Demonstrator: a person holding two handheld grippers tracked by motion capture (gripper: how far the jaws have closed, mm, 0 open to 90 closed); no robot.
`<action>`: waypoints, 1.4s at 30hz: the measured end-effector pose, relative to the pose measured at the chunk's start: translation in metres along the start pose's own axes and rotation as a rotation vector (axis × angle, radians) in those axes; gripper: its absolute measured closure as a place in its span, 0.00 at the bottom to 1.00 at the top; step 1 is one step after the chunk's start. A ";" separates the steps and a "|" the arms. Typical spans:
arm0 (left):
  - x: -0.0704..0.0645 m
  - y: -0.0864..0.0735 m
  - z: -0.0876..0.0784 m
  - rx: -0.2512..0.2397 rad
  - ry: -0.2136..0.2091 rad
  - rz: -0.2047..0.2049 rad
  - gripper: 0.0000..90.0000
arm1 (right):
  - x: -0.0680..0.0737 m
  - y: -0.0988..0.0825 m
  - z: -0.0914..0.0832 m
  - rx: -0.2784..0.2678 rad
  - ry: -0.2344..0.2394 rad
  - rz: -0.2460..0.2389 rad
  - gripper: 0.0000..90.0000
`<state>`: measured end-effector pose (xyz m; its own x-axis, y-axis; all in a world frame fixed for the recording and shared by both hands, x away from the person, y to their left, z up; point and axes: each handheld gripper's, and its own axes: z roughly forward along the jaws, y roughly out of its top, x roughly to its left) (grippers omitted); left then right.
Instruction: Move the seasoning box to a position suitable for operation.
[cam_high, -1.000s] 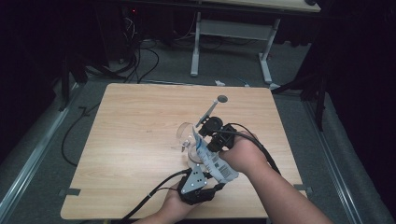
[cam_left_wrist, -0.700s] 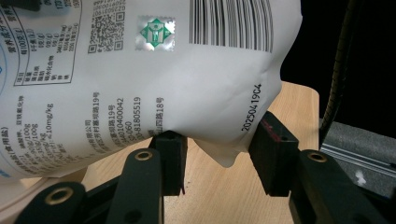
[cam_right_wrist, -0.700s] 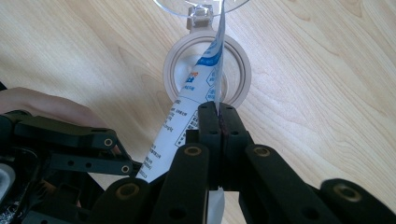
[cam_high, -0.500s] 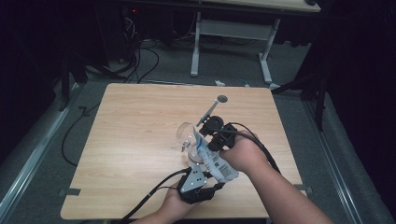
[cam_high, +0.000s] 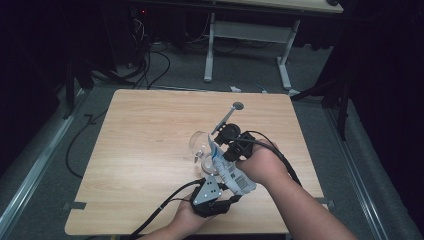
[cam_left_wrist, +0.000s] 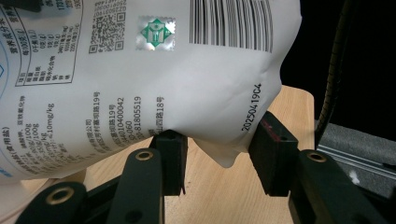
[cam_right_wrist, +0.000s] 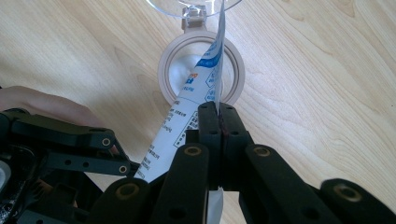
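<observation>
Right gripper (cam_right_wrist: 218, 109) is clamped tight on the edge of the white printed plastic pouch (cam_left_wrist: 140, 70), tilting it over a round beige jar (cam_right_wrist: 201, 70) near the middle of the wooden worktop (cam_high: 140, 130). Left gripper (cam_left_wrist: 217, 158) at the near edge cradles the pouch's bottom corner between half-spread jaws, one pad touching.

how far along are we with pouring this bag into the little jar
Done: the jar stands with its clear hinged lid flipped back. In hand: the right gripper pinches the white bag near its top, tilted over the jar's mouth, while the left gripper straddles a lower corner, jaws apart. Left: no contents visibly pouring; emptying and closing remain.
</observation>
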<state>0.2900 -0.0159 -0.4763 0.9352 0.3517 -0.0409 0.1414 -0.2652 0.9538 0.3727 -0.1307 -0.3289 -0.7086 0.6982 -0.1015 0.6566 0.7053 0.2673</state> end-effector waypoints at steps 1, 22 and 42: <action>0.000 0.000 0.000 0.000 -0.001 0.000 0.66 | 0.000 0.000 0.000 0.000 -0.001 0.001 1.00; 0.002 0.000 -0.002 0.001 0.000 -0.010 0.65 | 0.001 0.005 0.004 -0.001 -0.006 -0.005 1.00; 0.004 0.001 -0.006 -0.002 0.003 -0.015 0.65 | 0.000 0.008 0.003 -0.002 0.012 -0.009 1.00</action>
<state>0.2919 -0.0096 -0.4738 0.9321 0.3583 -0.0538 0.1544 -0.2584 0.9536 0.3790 -0.1246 -0.3297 -0.7179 0.6901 -0.0922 0.6494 0.7114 0.2687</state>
